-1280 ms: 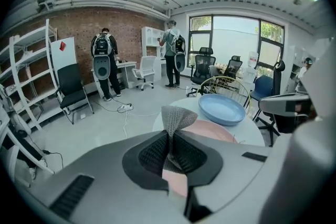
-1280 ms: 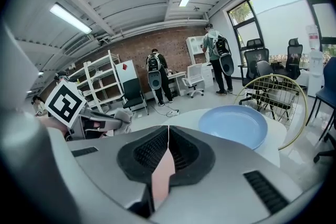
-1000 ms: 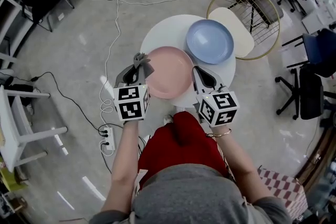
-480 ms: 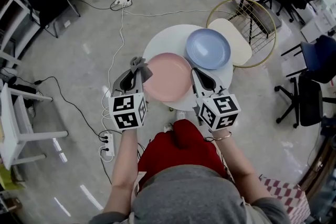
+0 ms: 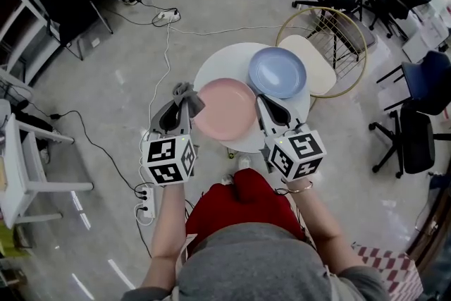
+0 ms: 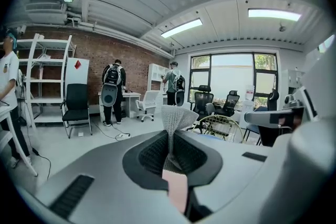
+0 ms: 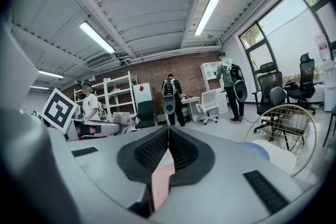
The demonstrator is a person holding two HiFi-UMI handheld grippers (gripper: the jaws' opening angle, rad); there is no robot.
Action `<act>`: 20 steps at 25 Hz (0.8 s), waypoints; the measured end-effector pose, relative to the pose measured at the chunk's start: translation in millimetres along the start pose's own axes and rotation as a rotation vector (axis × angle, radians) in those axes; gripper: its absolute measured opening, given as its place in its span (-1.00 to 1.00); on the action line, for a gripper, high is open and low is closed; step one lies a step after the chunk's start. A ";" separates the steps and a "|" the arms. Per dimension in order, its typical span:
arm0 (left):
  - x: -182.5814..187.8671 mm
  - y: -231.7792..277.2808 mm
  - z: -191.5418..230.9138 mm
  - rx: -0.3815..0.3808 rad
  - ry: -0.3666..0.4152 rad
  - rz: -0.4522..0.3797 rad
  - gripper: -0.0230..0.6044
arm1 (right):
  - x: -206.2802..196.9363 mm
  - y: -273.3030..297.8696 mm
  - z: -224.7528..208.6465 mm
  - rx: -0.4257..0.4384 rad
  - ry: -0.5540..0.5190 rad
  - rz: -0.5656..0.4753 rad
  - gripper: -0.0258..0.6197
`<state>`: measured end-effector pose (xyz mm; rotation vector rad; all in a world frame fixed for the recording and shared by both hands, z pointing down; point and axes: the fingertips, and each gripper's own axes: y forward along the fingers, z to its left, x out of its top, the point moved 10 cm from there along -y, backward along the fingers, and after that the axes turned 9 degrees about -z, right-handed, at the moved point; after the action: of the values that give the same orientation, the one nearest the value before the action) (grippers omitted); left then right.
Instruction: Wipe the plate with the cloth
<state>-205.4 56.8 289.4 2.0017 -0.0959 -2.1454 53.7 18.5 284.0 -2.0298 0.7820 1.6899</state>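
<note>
A pink plate (image 5: pixel 225 109) hangs over the near edge of the round white table (image 5: pixel 218 61). My right gripper (image 5: pixel 262 103) is shut on the plate's right rim, and a pink sliver of the plate (image 7: pixel 160 181) shows between the closed jaws in the right gripper view. My left gripper (image 5: pixel 182 102) is shut on a grey cloth (image 5: pixel 187 95) right at the plate's left rim. In the left gripper view the cloth (image 6: pixel 176 118) fans out above the jaws, with pink plate (image 6: pixel 177 191) below them. Whether the cloth touches the plate is unclear.
A blue plate (image 5: pixel 277 72) lies on the table's far right. Beside it stands a gold wire chair with a cream seat (image 5: pixel 320 56). Cables and a power strip (image 5: pixel 144 192) lie on the floor at left. Office chairs (image 5: pixel 416 130) are at right, and people stand far back.
The head view has tilted, so table and plates sit lower in frame. Both grippers keep their holds and their places at the pink plate's two sides.
</note>
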 end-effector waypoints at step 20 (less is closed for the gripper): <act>-2.3 -24.4 -24.1 -0.055 0.018 -0.064 -0.82 | 4.6 -24.7 5.9 -0.032 -0.099 -0.055 -0.83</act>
<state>-183.9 83.3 285.2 2.0197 0.0297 -2.1431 65.5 40.4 276.8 -1.9535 0.6645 1.7681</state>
